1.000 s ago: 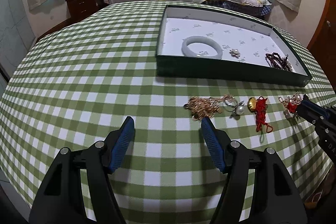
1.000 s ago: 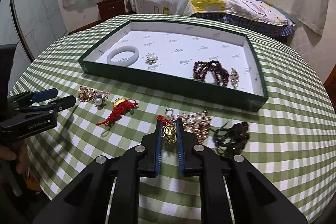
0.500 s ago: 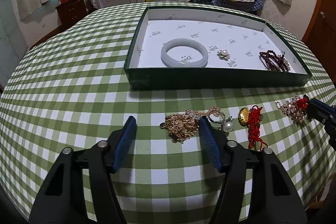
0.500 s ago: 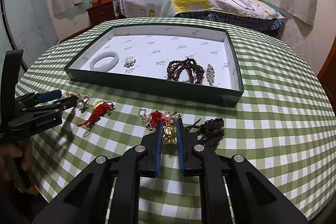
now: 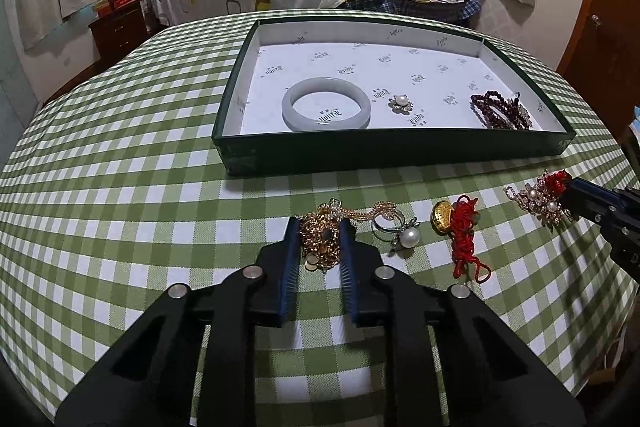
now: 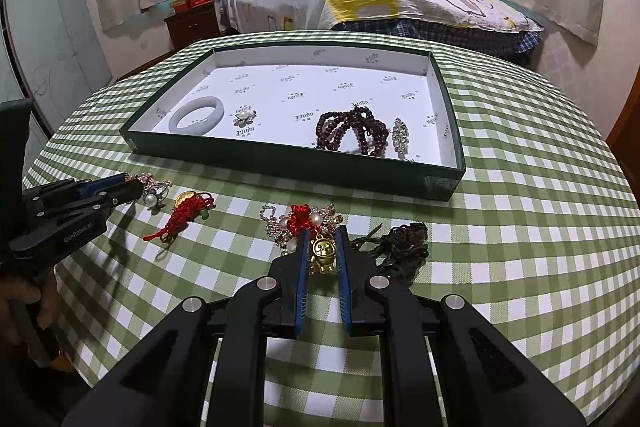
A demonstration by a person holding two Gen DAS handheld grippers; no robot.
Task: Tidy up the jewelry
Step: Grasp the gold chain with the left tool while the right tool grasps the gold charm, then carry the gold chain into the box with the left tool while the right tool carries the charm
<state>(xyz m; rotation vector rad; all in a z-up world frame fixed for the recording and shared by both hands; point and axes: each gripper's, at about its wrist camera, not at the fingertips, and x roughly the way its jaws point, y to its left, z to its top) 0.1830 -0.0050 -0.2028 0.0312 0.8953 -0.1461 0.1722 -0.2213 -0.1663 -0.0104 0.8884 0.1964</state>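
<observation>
The left gripper [image 5: 320, 227] has just been closing, and now its blue pads pinch a gold chain clump [image 5: 320, 241] that lies on the green checked table [image 5: 120, 187]. The chain's tail runs off to the right, twd a pearl ring [image 5: 402, 233] just beside it. Next along sits a gold coin w/ red knot cord [image 5: 460, 227].

The right gripper [image 6: 322, 247] is pressed tight on a little gold charm [image 6: 323, 255]. The charm hangs off a red knot in a sparkly pearl bunch [image 6: 300, 221], which lies on the table in front of the pads. A dark green cord pile [image 6: 400, 243] lies just to the right of that gripper.

Behind all this is the green tray [image 5: 360, 155] w/ white paper inside. In it: a pale bangle [image 5: 325, 103] at the left, a small pearl flower pin [image 5: 401, 103] near it, dark red beads [image 6: 352, 133] more to the right, and a sparkly clip [image 6: 399, 133] touching or almost touching the beads.

At the left edge of the right view, a hand [image 6: 20, 303] holds the left gripper's handle.
</observation>
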